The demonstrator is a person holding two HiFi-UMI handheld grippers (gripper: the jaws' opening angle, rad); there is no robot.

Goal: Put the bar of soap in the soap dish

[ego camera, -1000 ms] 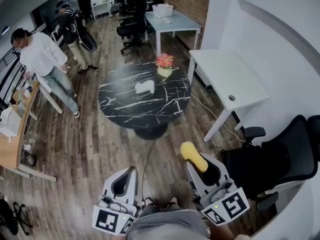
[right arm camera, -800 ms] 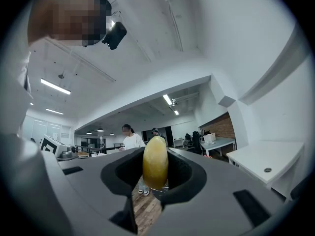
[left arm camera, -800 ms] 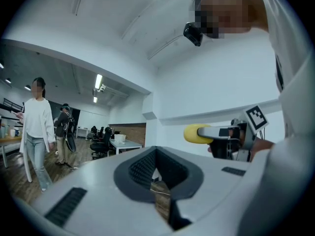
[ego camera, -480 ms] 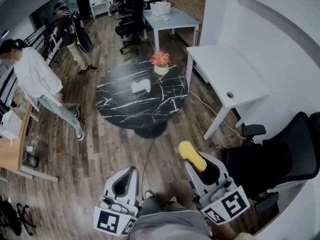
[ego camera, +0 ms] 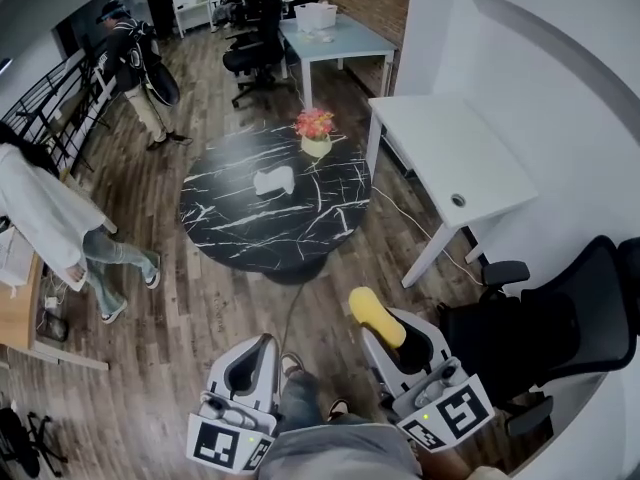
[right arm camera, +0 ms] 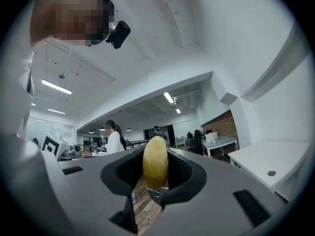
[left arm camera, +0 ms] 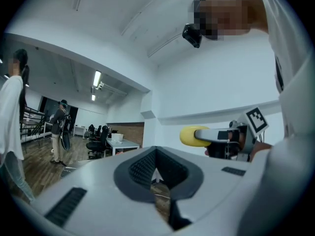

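Soap pinched, dish way over on the table

Got the bar of soap [ego camera: 368, 310], a smooth rounded yellow oval, squeezed edge-on between the dark ribbed pads of the right gripper [ego camera: 392, 336], poking out past the tips over plank wood floor [ego camera: 180, 308]. Left gripper [ego camera: 264, 346] pressed together on nothing, just a teardrop-shaped hollow inside its pale plastic shell. Well apart from both: small whitish soap dish [ego camera: 272, 180] sitting on the round black marble-look table [ego camera: 250, 230] with white veins, near a pale pot of pink flowers [ego camera: 315, 138].
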